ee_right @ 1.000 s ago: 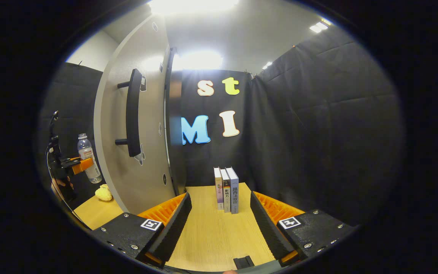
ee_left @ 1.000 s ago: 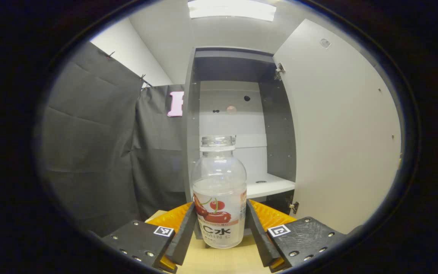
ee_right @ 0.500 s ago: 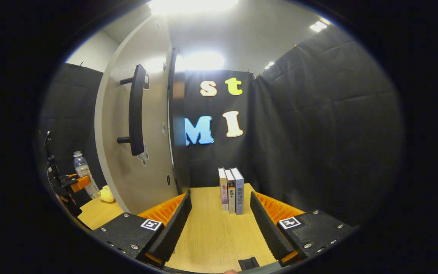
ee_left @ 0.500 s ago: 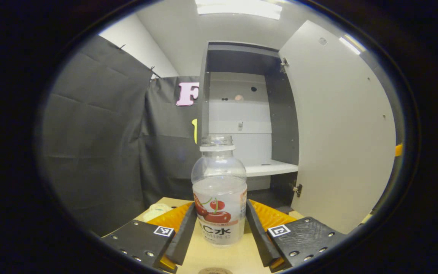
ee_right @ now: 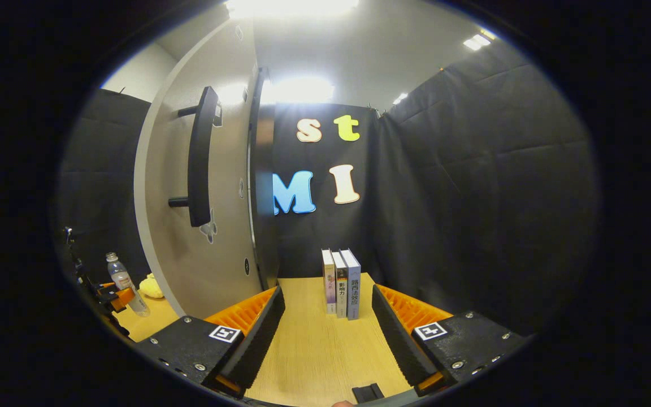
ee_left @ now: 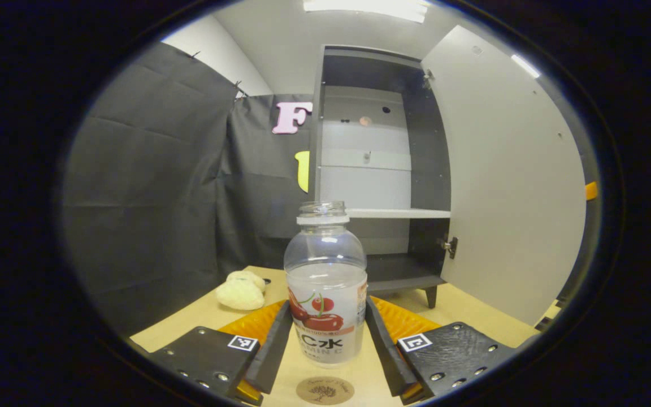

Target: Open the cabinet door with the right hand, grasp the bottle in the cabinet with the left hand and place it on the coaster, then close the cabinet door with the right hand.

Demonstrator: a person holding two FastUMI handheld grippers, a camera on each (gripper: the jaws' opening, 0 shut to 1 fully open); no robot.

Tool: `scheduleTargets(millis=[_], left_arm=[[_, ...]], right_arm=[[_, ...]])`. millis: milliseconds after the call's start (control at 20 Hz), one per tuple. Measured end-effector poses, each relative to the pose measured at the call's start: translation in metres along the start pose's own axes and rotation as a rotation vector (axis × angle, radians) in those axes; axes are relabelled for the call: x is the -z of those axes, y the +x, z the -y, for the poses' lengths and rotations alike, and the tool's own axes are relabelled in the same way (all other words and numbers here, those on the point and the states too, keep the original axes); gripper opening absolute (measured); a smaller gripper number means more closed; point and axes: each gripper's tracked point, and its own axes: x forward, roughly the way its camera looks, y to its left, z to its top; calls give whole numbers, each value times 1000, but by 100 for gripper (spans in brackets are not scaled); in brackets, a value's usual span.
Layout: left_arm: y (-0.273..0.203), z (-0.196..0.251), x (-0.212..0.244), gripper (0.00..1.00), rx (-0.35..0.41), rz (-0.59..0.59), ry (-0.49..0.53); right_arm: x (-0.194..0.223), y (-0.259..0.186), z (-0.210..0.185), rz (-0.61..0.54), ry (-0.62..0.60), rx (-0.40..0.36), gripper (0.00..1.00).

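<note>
The left gripper [ee_left: 325, 339] holds the bottle [ee_left: 325, 282]. Both of its fingers [ee_left: 273, 350] press on the bottle's sides, down low by the label. The bottle stands up straight between them. It is clear, it has no cap, and it has red cherries on its label.

The coaster [ee_left: 325, 390] is a small round brown disc. It lies flat on the desk [ee_left: 467, 308], right under the bottle, at the near edge of the left gripper view. I cannot tell if the bottle touches it yet.

Behind the bottle stands the cabinet [ee_left: 382, 164]. Its door [ee_left: 506, 186] is swung wide open to the right. Inside there is a white shelf [ee_left: 396, 213] with nothing on it. The cabinet stands on short legs at the back of the desk. A soft pale yellow toy [ee_left: 241, 291] lies on the desk to the left of the bottle, near the black cloth wall.

The right gripper [ee_right: 328, 339] has its fingers wide apart and holds nothing. It hovers over the wooden desk. Three books [ee_right: 341, 282] stand upright side by side at the far edge of the desk, against the black cloth. To the left is the outside of the open door, with its long dark handle [ee_right: 198, 155]. Far off at the left edge of the right gripper view, the left gripper holds the bottle low over the desk, beside the yellow toy.
</note>
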Motion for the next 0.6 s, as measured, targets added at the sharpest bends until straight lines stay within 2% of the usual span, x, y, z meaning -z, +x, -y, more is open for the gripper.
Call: scheduleTargets(millis=[100, 150, 300, 350, 450, 500, 600], left_arm=[[1, -5, 18, 75, -11, -24, -6], [2, -6, 26, 78, -14, -33, -8], [6, -8, 53, 78, -17, -68, -19], [7, -7, 62, 75, -18, -78, -22], [6, -8, 80, 75, -19, -100, -24], [6, -8, 90, 78, -22, -114, -27], [4, -7, 108, 75, -26, -140, -33]], right_arm=[[0, 1, 0, 0, -22, 1, 95], [0, 5, -1, 1, -29, 3, 95], [2, 7, 0, -1, -27, 9, 95], [3, 8, 1, -5, -25, 13, 95], [8, 10, 2, -17, -24, 15, 96], [9, 12, 1, -23, -23, 12, 96], [12, 17, -2, -32, -25, 8, 96]])
